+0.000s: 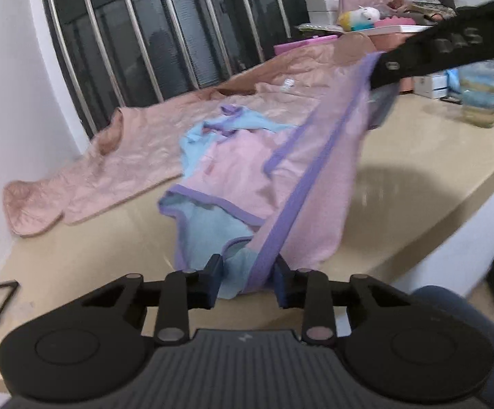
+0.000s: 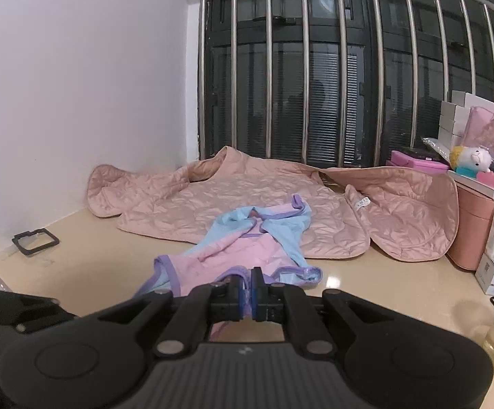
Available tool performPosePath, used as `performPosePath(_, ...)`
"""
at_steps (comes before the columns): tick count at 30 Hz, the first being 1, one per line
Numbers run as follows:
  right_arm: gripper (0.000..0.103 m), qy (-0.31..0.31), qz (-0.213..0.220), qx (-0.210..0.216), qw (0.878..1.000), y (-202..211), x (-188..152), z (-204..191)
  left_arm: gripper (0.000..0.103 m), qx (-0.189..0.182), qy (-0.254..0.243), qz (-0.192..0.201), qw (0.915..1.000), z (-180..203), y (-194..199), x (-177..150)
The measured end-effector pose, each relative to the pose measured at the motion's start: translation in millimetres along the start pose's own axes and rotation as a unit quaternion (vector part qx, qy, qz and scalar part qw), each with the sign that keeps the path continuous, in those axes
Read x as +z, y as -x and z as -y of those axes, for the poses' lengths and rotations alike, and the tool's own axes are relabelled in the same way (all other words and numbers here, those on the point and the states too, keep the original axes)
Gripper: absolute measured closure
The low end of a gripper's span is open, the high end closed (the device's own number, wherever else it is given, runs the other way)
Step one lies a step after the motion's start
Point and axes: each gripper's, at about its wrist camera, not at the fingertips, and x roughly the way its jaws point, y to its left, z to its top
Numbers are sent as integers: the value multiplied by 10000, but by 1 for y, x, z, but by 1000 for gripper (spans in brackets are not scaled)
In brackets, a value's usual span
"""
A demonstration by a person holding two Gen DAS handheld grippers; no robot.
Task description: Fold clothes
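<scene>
A small pink and blue garment with purple trim (image 1: 247, 170) lies on the beige table (image 1: 417, 177), partly over a pink quilted jacket (image 1: 137, 143). My left gripper (image 1: 248, 281) is open, with the garment's near purple-trimmed edge lying between its fingers. My right gripper (image 2: 246, 294) is shut on the garment's (image 2: 247, 248) purple-trimmed edge and holds it up. In the left wrist view the right gripper (image 1: 400, 68) shows at the upper right, lifting a stretched strip of the garment off the table.
The quilted jacket (image 2: 274, 204) spreads toward the barred window (image 2: 332, 68). Pink boxes, a plush toy (image 2: 472, 160) and white cartons crowd the right side. A glass of yellowish liquid (image 1: 479, 92) stands at the right. A black frame (image 2: 35, 238) lies by the left wall.
</scene>
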Motion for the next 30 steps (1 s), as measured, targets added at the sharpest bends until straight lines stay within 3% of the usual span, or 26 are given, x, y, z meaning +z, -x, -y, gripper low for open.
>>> performPosePath(2,99,58,-16,-98,9999,1,-2,0,93,72,85,162,9998,-8,2,5)
performPosePath(5,99,91,-13,-206,9997,1,-4,0,97,594,275,825,9944,-21,13,23)
performPosePath(7,99,104,39,-262,9996,1,-2,-1,97,927,371,1353,9858,-28,33,36)
performPosePath(10,99,146,229,-252,9993,10,3,-6,97,948,826,2219,9669,-36,79,44)
performPosePath(13,99,174,456,-47,9988,25,7,-15,96,1202,889,1907,9702,-37,57,42)
performPosePath(15,99,275,285,-112,9992,16,4,-21,96,1175,997,1136,9815,-43,27,37)
performPosePath(16,99,246,170,-108,9995,10,2,-21,96,991,1167,978,9834,-48,22,33)
performPosePath(18,99,161,41,-48,9999,6,-2,-21,92,788,1216,832,9859,-50,19,22)
performPosePath(20,99,235,-98,-93,9996,6,-9,-23,85,1006,916,564,9891,-44,10,13)
performPosePath(23,99,319,-424,-247,9983,-8,-24,-26,77,1045,676,272,9919,-41,2,-3)
performPosePath(28,99,665,-614,-530,9945,-22,-50,-42,73,1005,656,-13,9928,-38,2,-25)
performPosePath(30,92,783,-630,-579,9933,-22,-58,-46,72,1004,635,-68,9929,-36,3,-31)
